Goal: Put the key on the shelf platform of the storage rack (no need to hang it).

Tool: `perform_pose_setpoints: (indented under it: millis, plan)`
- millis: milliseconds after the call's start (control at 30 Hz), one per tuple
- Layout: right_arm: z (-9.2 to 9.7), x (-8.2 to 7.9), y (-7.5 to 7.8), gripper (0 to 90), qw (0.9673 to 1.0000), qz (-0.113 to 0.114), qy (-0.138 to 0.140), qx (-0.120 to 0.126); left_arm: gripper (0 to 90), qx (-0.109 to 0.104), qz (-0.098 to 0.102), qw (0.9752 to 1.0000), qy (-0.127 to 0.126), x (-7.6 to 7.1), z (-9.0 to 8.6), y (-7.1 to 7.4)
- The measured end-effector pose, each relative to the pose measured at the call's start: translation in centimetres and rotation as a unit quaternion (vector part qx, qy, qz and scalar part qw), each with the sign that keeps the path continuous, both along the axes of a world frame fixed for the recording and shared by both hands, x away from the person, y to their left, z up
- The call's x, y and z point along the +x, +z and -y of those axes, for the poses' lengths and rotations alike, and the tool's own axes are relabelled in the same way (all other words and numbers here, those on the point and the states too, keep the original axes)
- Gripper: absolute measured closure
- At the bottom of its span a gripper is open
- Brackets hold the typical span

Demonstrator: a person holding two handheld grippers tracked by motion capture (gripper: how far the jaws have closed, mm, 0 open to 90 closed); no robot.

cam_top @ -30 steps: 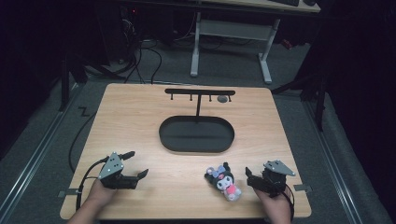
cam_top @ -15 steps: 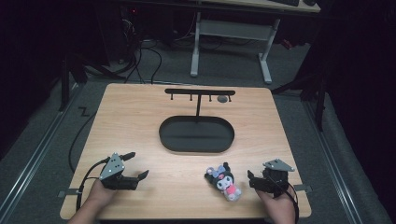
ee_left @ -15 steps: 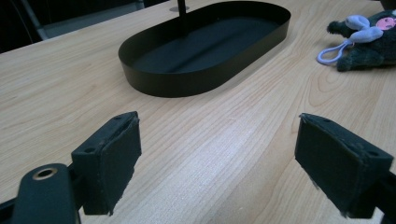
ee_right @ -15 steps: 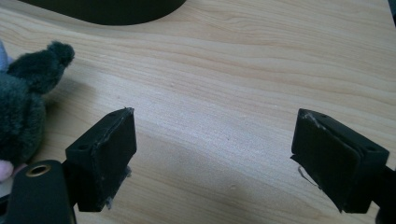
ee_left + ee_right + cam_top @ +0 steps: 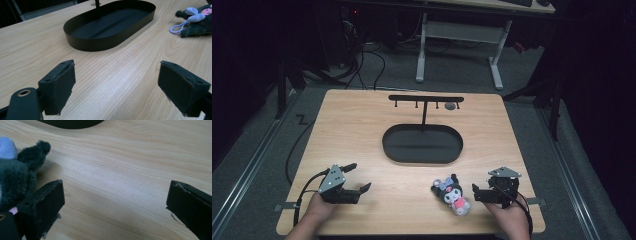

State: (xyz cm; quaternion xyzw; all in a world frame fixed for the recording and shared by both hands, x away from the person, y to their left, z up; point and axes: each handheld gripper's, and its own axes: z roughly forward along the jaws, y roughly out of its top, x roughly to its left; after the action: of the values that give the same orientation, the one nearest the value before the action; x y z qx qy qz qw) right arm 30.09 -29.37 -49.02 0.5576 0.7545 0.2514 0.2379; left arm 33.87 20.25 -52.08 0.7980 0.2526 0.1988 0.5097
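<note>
— Both grippers are held low over the near edge of the wooden table (image 5: 352, 130). How are the jaws set?

— On the left gripper (image 5: 354, 178) the jaws are spread wide, with bare wood seen between them in the left gripper view. The right gripper (image 5: 476, 192) is likewise spread, nothing being held; in the right gripper view its left jaw is seen just beside the plush toy (image 5: 15, 177), though contact cannot be judged.

— Where is the toy found, and how is it laid?

— The dark plush toy (image 5: 451, 192) is lain flat near the front edge, just left of the right gripper. Its long axis is run diagonally: the head, with pale ears, is pointed toward the far left, and the pink lower part toward the near right. A lilac loop (image 5: 178, 26) is seen beside the head in the left gripper view.

— And the room around it?

— Open wood is left between the two grippers and between the toy and the black oval tray (image 5: 422, 144) at the table's middle. A black hook stand (image 5: 426, 100) is raised from the tray's far side. The far corners are kept bare.
</note>
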Motion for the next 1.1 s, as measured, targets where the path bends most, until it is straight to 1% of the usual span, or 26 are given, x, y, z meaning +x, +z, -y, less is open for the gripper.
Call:
perform_pose_setpoints:
  millis: [33,100,167,233,267,367,467,567,600,667,733,767,833,867,900,933,1000,1033,1067,1100]
  plan:
    - [0.1,0.1,0.0,1.4,0.9999,-0.010,0.003,0.001,15.4,0.000,0.001,1.0000,0.001,0.0,0.0,0.0]
    - [0.2,0.2,0.0,1.3,0.9997,-0.021,0.004,-0.007,15.4,0.000,0.001,1.0000,0.000,0.0,0.0,0.0]
    - [0.3,0.3,0.0,1.2,0.9994,-0.034,0.004,-0.002,15.4,0.000,0.001,1.0000,-0.001,0.0,0.0,0.0]
    - [0.4,0.3,0.0,1.0,0.9993,-0.037,0.002,-0.003,15.4,-0.001,0.001,1.0000,-0.001,0.0,-0.1,0.0]
    - [0.4,0.2,-0.1,0.6,0.9990,-0.044,0.000,-0.006,15.4,-0.002,0.001,1.0000,-0.001,0.0,-0.1,0.0]
    - [0.6,0.1,0.0,0.5,0.9988,-0.048,-0.002,-0.003,15.4,-0.002,0.001,1.0000,-0.001,0.0,-0.1,0.0]
    - [0.8,0.0,0.2,0.4,0.9984,-0.055,-0.004,-0.009,15.4,-0.003,0.001,1.0000,-0.001,0.0,-0.1,0.0]
    - [1.0,0.0,0.4,0.4,0.9969,-0.077,-0.001,-0.015,15.4,-0.003,0.002,1.0000,-0.001,0.0,-0.1,0.0]
    - [1.0,0.0,0.4,0.4,0.9969,-0.077,-0.001,-0.015,15.4,-0.003,0.001,1.0000,-0.001,0.0,-0.1,0.0]
    - [1.1,0.1,0.5,0.4,0.9955,-0.092,0.001,-0.023,15.4,-0.004,0.001,1.0000,-0.001,0.0,-0.1,0.0]
    - [1.1,0.1,0.6,0.4,0.9952,-0.095,0.002,-0.023,15.4,-0.004,0.001,1.0000,0.000,0.0,-0.1,0.0]
    - [1.1,0.2,0.7,0.4,0.9942,-0.105,0.004,-0.025,15.4,-0.004,0.001,1.0000,-0.001,0.0,-0.1,0.0]
    - [1.0,0.2,0.9,0.4,0.9929,-0.115,0.009,-0.030,15.4,-0.004,0.002,1.0000,-0.001,0.0,-0.1,0.0]
    - [1.0,0.2,0.9,0.4,0.9929,-0.115,0.009,-0.030,15.4,-0.004,0.002,1.0000,-0.001,0.0,-0.1,0.0]
    - [0.8,0.2,1.0,0.4,0.9918,-0.122,0.013,-0.035,15.4,-0.004,0.002,1.0000,-0.001,0.0,-0.1,0.0]
    - [0.8,0.2,1.0,0.4,0.9918,-0.122,0.013,-0.035,15.4,-0.003,0.002,1.0000,-0.001,0.0,-0.1,0.0]
    - [0.6,0.3,1.4,0.4,0.9904,-0.131,0.018,-0.040,15.4,-0.003,0.002,1.0000,-0.001,0.0,-0.1,0.0]
    - [0.6,0.3,1.4,0.4,0.9904,-0.131,0.018,-0.040,15.4,-0.003,0.002,1.0000,-0.001,0.0,-0.1,0.0]
    - [0.5,0.4,1.6,0.4,0.9891,-0.140,0.022,-0.040,15.4,-0.003,0.001,1.0000,-0.001,0.0,0.0,0.0]
    - [0.5,0.4,1.6,0.4,0.9891,-0.140,0.022,-0.040,15.4,-0.003,0.001,1.0000,-0.001,0.0,-0.1,0.0]
